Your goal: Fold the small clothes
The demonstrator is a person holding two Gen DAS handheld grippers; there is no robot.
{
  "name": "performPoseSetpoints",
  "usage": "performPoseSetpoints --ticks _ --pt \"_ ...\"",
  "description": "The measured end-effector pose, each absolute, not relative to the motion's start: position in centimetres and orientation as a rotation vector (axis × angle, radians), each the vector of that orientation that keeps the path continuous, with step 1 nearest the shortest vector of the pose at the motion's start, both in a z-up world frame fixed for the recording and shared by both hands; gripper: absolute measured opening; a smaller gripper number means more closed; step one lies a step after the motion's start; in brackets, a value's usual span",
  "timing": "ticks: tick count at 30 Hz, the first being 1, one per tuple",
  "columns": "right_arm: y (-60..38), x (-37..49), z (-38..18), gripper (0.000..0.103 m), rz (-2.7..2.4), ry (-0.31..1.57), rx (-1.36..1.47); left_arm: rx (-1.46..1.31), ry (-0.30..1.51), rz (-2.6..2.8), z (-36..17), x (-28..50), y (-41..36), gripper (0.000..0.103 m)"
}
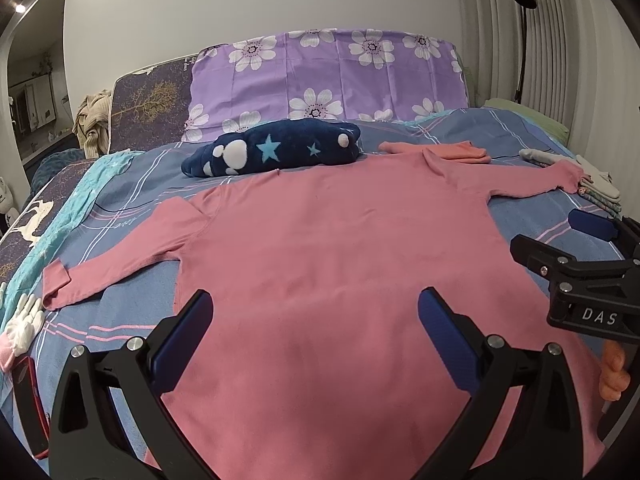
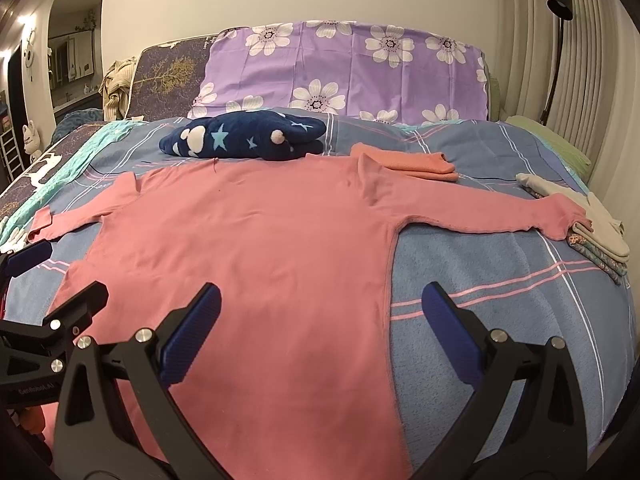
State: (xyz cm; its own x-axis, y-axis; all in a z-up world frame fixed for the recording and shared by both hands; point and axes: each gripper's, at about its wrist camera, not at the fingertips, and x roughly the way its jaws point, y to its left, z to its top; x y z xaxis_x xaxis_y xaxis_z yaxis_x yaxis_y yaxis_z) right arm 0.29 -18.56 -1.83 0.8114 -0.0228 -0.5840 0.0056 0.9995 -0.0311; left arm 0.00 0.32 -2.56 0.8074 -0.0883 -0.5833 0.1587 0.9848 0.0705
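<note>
I see the pink shirt [image 1: 320, 248] spread flat on the bed [image 2: 500, 300], both sleeves out. My left gripper [image 1: 316, 334] hovers over its lower part, jaws apart and empty. My right gripper [image 2: 322, 320] is over the shirt's right edge, also wide apart.

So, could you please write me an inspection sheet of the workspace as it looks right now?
Surface: bed with a blue plaid cover, bare to the right of the top.
Job's things: pink long-sleeved top spread flat, both sleeves out; its right cuff lies on a folded pile.
Clutter: folded navy star fleece and folded orange garment beyond the top; white gloves at the left edge.
Grippers: left tool open over the hem; right tool open over the top's right edge; neither holds cloth.
Cables: nothing seen.
Surroundings: purple flowered pillow, black lamp.
</note>
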Motion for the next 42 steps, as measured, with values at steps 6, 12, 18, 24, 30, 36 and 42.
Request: performPoseSetpoints --ticks 6,12,18,24,30,36,42 --pt "-18.5 0.3 -2.0 0.101 -0.015 0.625 -0.028 0.118 0.616 -0.137 -2.6 0.0 0.4 0.102" --pt "-18.5 0.3 -1.9 0.101 -0.016 0.625 -0.029 0.122 0.606 -0.155 -2.6 -0.2 0.4 0.102" --pt "-18.5 0.3 -2.0 0.101 -0.017 0.627 -0.03 0.1 0.599 -0.173 -2.5 -0.1 0.5 0.102" --pt "-18.6 0.4 -2.2 0.101 -0.021 0.629 -0.032 0.075 0.595 -0.156 -2.6 0.2 1.0 0.102" --pt "-18.5 0.5 -2.6 0.101 -0.027 0.634 -0.035 0.107 0.556 -0.153 -2.6 0.2 1.1 0.102" --pt "-18.6 0.7 -2.8 0.101 -0.03 0.645 -0.044 0.041 0.571 -0.186 -2.6 0.6 2.0 0.102" --pt "-18.1 1.3 -2.5 0.101 -0.041 0.656 -0.058 -0.037 0.617 -0.208 -3.0 1.1 3.8 0.102"
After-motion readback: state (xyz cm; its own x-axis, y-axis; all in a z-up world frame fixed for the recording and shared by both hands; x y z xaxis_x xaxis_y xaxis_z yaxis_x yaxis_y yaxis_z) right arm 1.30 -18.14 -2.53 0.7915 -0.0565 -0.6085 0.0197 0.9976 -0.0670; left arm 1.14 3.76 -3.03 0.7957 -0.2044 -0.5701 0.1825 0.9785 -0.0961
